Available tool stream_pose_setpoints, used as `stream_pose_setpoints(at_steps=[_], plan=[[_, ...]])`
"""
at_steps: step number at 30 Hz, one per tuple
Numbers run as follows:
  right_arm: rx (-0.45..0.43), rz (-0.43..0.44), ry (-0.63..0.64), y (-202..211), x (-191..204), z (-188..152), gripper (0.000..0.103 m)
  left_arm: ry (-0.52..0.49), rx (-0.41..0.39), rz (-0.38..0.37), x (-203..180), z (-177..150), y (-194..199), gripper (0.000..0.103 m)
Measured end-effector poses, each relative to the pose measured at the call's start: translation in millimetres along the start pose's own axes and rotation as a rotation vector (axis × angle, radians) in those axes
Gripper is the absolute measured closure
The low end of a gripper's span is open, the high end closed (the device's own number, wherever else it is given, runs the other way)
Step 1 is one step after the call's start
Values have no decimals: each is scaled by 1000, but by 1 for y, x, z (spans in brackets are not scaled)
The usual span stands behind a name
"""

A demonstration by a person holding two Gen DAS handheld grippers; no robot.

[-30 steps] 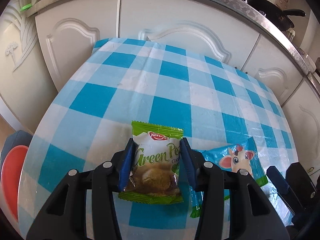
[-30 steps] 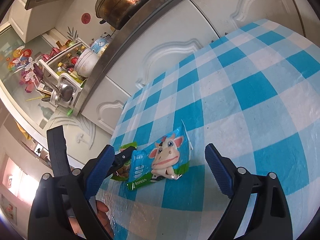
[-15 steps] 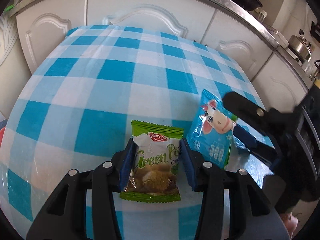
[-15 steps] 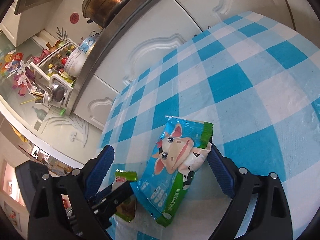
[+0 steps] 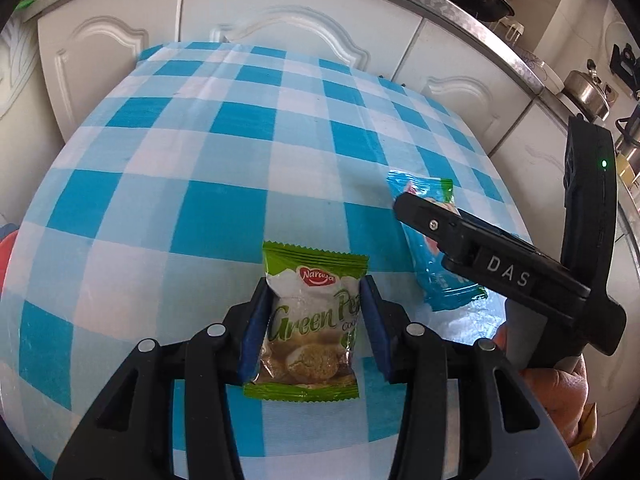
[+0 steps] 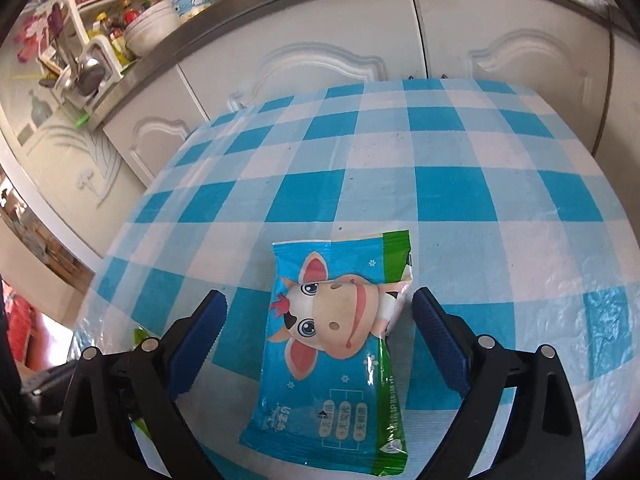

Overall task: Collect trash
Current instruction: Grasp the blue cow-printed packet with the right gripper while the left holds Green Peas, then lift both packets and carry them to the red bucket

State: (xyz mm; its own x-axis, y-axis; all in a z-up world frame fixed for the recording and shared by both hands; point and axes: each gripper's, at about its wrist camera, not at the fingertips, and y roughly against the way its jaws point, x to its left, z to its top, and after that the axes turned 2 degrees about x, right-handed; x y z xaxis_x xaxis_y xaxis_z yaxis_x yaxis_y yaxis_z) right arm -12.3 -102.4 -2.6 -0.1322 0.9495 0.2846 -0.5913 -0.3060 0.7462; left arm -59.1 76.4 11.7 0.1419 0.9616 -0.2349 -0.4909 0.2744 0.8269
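On the checked bench, the left tool pinches the light, crinkly green packet by its sides; the right tool stands wide around the slippery cow packet.

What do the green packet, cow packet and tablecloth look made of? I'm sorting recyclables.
Green packet: glossy plastic film, with crimped ends and a see-through lower part showing cookies.
Cow packet: shiny printed plastic film, creased and glinting.
Tablecloth: probably plastic-coated; a clear wrinkled layer gleams at its near edge.

Our two grippers angle down, side by side.
Our left gripper is clamped tight; our right gripper gapes wide.
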Motion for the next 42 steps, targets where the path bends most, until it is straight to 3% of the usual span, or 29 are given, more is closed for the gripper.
stream_pose_setpoints(at_steps=[2, 6, 15, 28, 32, 42], plan=[[11, -16, 36, -3, 4, -1, 14, 10, -12, 18, 8, 1, 3, 57], [22, -87, 95, -6, 13, -3, 35, 16, -35, 45, 16, 4, 8, 57], [17, -111, 142, -8, 17, -1, 48, -11, -58, 101, 20, 6, 14, 57], [-78, 121, 2, 7, 0, 6, 55, -25, -87, 145, 27, 6, 24, 57], [-80, 202, -26, 9, 1, 6, 55, -28, -98, 162, 29, 6, 27, 57], [-56, 301, -59, 7, 10, 6, 55, -8, -122, 172, 42, 4, 37, 57]])
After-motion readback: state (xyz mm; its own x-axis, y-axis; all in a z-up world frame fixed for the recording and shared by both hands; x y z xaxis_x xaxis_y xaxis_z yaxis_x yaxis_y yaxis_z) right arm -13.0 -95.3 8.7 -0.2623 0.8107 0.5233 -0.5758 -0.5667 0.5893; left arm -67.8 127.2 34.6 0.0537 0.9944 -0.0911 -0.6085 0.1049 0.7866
